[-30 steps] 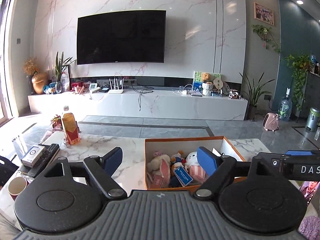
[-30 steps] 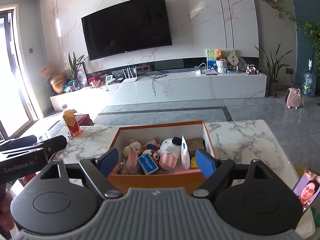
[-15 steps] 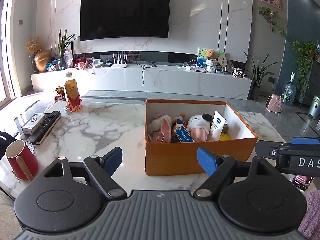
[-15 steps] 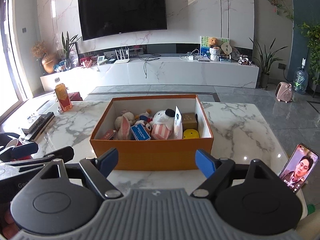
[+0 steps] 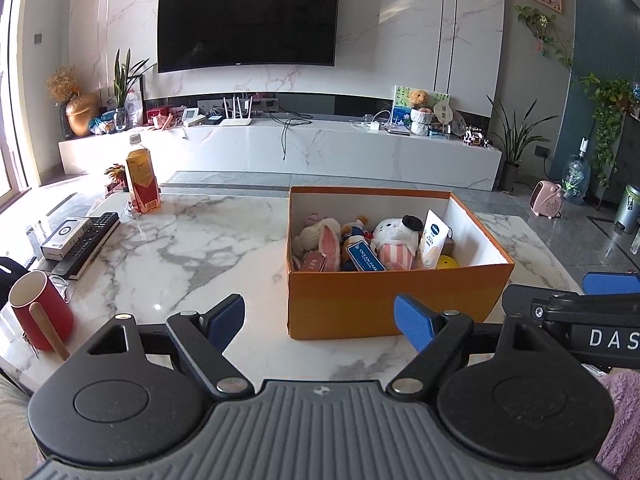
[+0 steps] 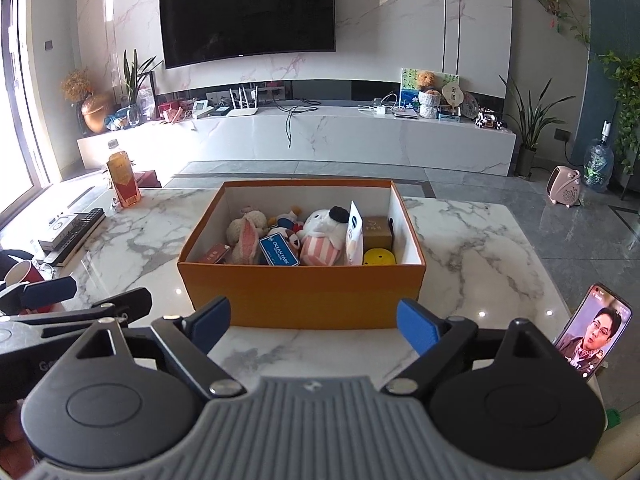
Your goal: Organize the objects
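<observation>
Claws, left (image 5: 319,318) and right (image 6: 316,320), are hovering spread wide and gripping nothing, just short of the orange box (image 6: 304,294). It is sitting mid-counter (image 5: 192,248), holding plush toys (image 6: 322,242) (a bottle (image 5: 142,178) is standing well apart).

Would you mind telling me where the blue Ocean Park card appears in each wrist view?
Left wrist view: the Ocean Park card is right of centre, inside the orange box, near its front wall.
Right wrist view: the card is left of centre, beside the striped plush.
Shared landmark: the television.
</observation>
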{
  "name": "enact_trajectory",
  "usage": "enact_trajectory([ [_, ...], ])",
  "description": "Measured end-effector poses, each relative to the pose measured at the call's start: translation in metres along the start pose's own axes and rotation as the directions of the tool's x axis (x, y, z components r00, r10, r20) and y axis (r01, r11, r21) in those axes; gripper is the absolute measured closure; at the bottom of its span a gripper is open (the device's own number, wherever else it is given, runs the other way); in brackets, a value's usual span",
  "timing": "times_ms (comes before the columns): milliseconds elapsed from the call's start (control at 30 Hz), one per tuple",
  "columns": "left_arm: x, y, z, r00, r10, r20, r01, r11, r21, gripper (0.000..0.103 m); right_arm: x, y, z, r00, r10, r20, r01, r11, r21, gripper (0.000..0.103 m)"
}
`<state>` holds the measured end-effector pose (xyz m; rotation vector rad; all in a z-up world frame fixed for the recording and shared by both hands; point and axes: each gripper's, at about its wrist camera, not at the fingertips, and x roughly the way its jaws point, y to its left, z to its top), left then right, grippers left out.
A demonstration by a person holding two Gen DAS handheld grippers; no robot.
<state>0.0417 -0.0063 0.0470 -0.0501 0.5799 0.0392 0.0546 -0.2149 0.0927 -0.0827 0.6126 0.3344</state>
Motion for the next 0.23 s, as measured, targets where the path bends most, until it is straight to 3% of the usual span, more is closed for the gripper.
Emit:
enact_trajectory([
  [233,0.0006,0.0007,-0.0001,1.0,0.001,-0.004,-0.001,1.0,-0.001,0.006,0.0045,0.0011,-0.0006,1.0,-0.002,-0.011,0.002,1.0,-0.002,0.012],
])
